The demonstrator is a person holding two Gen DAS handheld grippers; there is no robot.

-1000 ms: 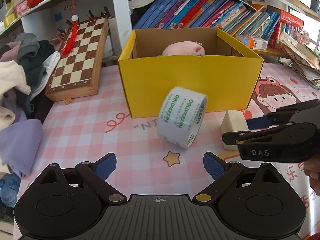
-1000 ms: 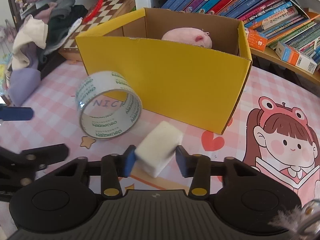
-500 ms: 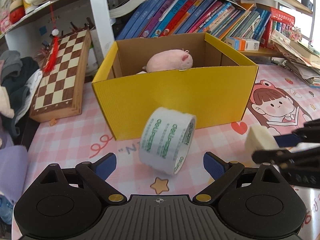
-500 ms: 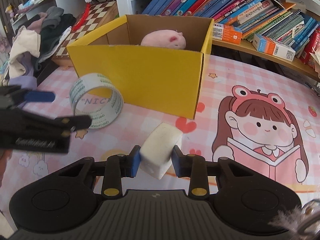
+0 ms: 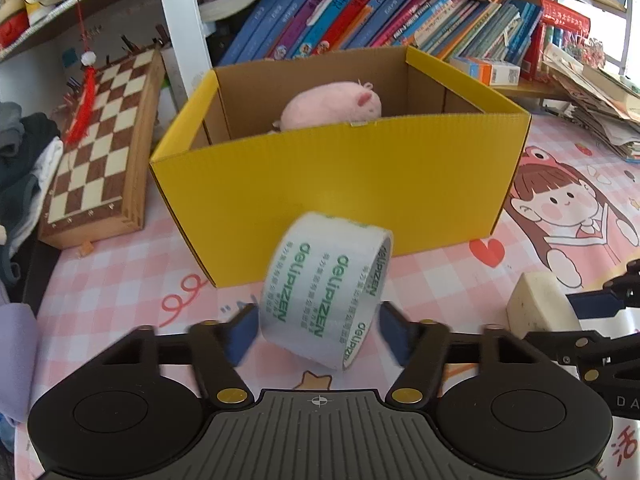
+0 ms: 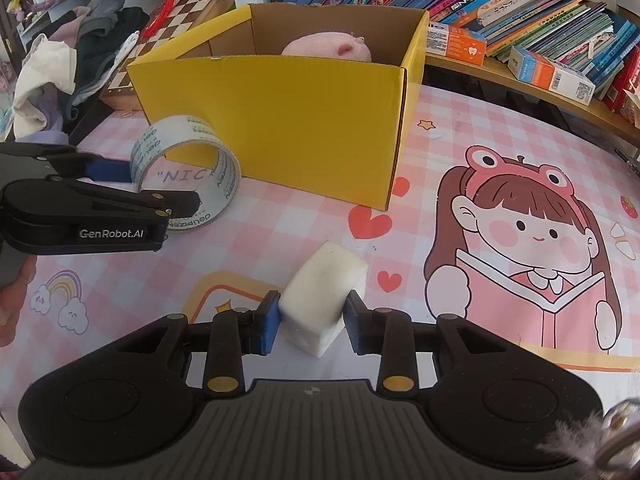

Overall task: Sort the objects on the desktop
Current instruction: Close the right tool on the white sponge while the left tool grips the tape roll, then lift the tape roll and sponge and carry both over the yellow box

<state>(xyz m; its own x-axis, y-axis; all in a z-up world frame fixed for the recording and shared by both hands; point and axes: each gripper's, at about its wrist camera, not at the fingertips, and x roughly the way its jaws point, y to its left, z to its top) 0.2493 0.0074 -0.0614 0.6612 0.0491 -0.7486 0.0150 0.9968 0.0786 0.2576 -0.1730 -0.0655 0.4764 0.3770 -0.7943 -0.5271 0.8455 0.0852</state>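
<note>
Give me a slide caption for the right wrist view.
Right gripper holds a white foam block before the yellow box; left gripper straddles the tape roll.

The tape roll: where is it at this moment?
In the left wrist view the tape roll stands on edge on the pink checked mat, just in front of the yellow box, between the left gripper jaws, with the white sponge to its right.

Left gripper: matte black body with a ribbed grey centre plate carrying a small crosshair mark, two round black discs at the sides, brass-coloured pivot screws on the linkage arms, blue pads on the fingers. Right gripper: same build, same blue pads and brass screws. Seen side-on from the right wrist, the left unit's housing reads "GenRobot.AI" in white lettering.
</note>
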